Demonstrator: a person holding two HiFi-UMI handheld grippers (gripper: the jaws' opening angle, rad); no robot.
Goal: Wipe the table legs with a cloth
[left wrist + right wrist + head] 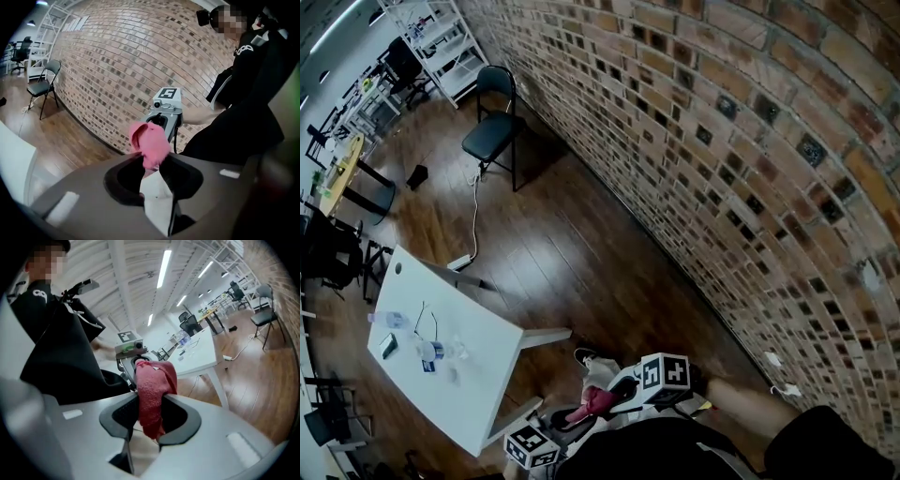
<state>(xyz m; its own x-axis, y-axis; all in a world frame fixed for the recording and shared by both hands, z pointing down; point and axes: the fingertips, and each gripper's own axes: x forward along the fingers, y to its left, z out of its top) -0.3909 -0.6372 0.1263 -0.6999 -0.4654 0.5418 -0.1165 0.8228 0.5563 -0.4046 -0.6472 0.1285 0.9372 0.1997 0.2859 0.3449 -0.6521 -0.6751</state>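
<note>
Step in hand: readying the cloth [152,394], held at my body, well apart from the table legs [546,335]. My left gripper [150,171] pinches one end. My right gripper [150,423] stands wide, the cloth hanging loose between its jaws. Next move, in my judgement: secure one firm grip, then approach the nearest leg.

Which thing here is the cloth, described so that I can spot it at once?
Find the white table on the wood floor, left of the brick wall. Off its near corner the left gripper and right gripper face each other. The cloth is bunched between them, clamped by the left, loose between the right's open jaws: the only pink, soft thing there.
</note>
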